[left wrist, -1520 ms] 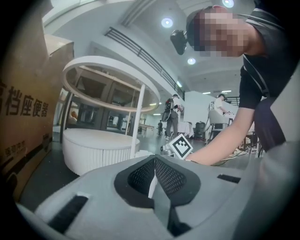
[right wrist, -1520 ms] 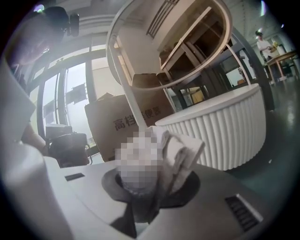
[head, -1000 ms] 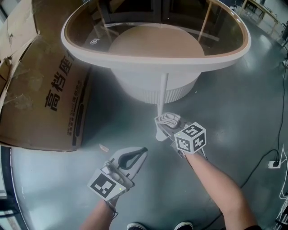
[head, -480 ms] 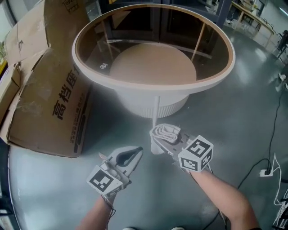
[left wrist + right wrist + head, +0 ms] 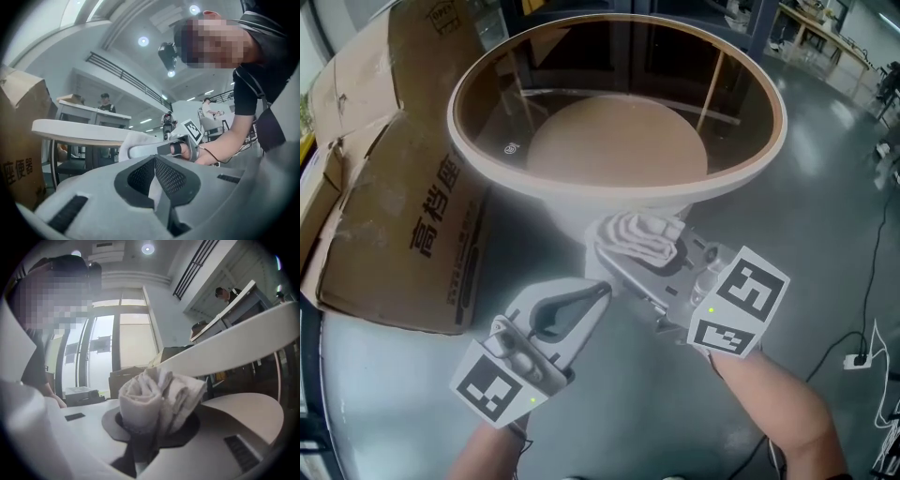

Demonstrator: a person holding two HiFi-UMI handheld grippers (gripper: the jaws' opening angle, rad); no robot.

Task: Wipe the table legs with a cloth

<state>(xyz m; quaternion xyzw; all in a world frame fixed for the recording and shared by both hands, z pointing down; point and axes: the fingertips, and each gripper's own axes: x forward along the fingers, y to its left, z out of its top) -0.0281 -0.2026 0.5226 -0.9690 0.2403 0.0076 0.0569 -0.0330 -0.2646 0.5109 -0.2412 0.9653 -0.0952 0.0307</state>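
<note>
Below the front rim of the round glass-topped table [image 5: 581, 192], the right gripper [image 5: 614, 258] is clamped on a bunched white cloth [image 5: 639, 236]. In the right gripper view the jaws pinch the folded wad [image 5: 157, 399] at its base, and its rolled folds stand up above the pads, with the table's white rim crossing just over it. Whether the cloth touches the rim or a leg cannot be told. Slim table legs [image 5: 712, 89] show through the glass top at the far side.

The left gripper [image 5: 598, 295] hangs lower and to the left, near the right one but apart from it. Its jaws are pressed together with nothing between them; the left gripper view shows the dark pads [image 5: 171, 176] meeting. A large cardboard box [image 5: 403, 206] lies on the grey floor [image 5: 825, 234], just beside the table on the left
</note>
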